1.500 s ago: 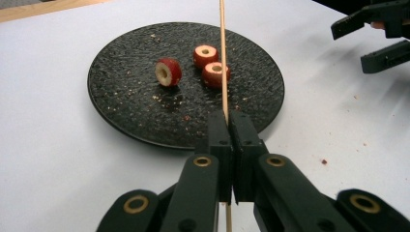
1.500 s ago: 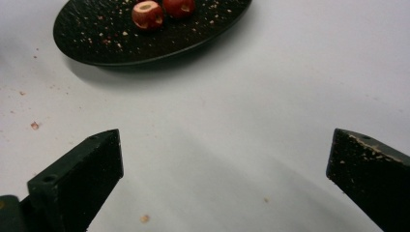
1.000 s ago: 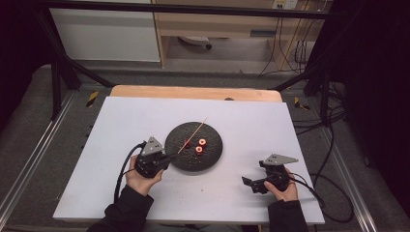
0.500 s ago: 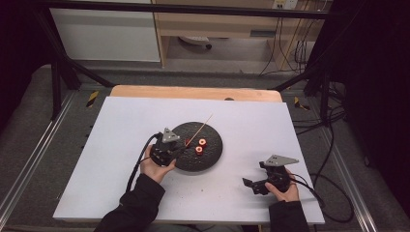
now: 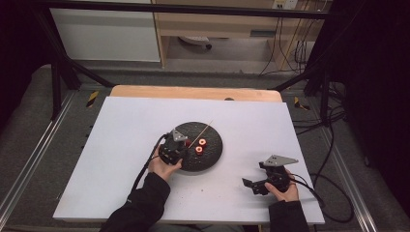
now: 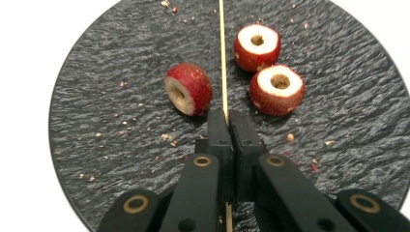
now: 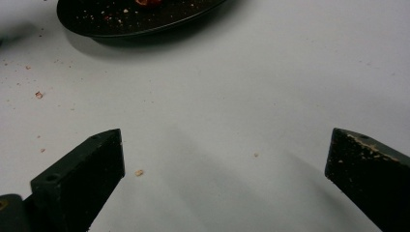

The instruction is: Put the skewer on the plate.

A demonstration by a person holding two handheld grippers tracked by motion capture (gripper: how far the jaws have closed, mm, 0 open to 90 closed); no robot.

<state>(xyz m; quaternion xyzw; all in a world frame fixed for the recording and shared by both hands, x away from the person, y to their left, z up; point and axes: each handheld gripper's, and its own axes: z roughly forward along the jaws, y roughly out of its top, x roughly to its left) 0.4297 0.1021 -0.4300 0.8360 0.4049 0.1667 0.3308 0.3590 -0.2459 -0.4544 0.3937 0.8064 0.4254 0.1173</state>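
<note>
On the left, the left gripper (image 6: 227, 118) is clamping a thin wooden skewer (image 6: 222, 53) between its closed jaws, low over the near-left part of the black slate plate (image 6: 96, 125) in the middle of the table (image 5: 121, 125). The skewer's long axis is running straight out from the jaws, away across the plate. Just left of the shaft a cored strawberry piece (image 6: 188, 88) is lying on its side, its cut face turned toward the gripper's left. Just right of the shaft two more pieces (image 6: 276, 89) are sitting cut face up, holes showing. So the fruit is flanking the skewer, not lying on its line; threading likely needs it re-aimed. Far right, the right gripper (image 5: 261, 183) is resting wide and empty on the table, well apart from the plate, so the left is nearer.
</note>
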